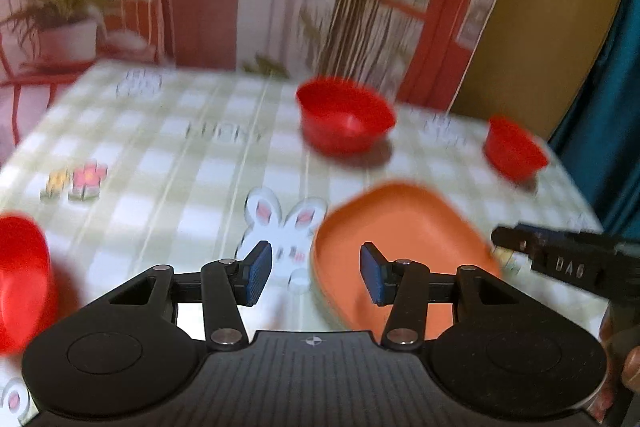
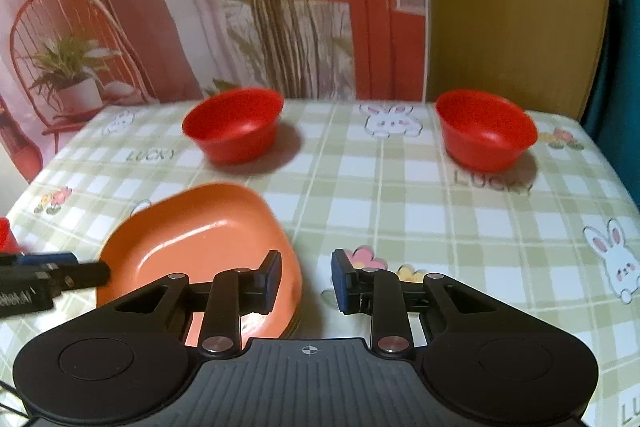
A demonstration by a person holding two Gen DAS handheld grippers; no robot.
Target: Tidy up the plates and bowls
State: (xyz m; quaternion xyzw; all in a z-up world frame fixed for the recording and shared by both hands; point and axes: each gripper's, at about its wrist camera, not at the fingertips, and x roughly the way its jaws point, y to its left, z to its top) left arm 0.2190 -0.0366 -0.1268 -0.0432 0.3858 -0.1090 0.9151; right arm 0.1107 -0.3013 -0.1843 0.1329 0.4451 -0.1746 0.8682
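An orange plate (image 1: 404, 247) lies on the checked tablecloth near the front; it also shows in the right wrist view (image 2: 192, 235). My left gripper (image 1: 316, 273) is open and empty, its jaws astride the plate's left edge. My right gripper (image 2: 306, 281) is open and empty, astride the plate's right edge. Two red bowls stand at the back: one in the middle (image 1: 344, 115) (image 2: 234, 125) and one at the right (image 1: 514, 149) (image 2: 484, 129). A third red bowl (image 1: 20, 283) sits at the near left, a sliver of it in the right wrist view (image 2: 6, 235).
The table (image 2: 400, 211) has a green checked cloth with rabbit and flower prints. A printed backdrop (image 2: 200, 7) rises behind its far edge. A yellow-brown panel (image 2: 516, 7) and a teal curtain (image 1: 612, 107) stand at the right. The table's right edge (image 2: 616, 171) is near the right bowl.
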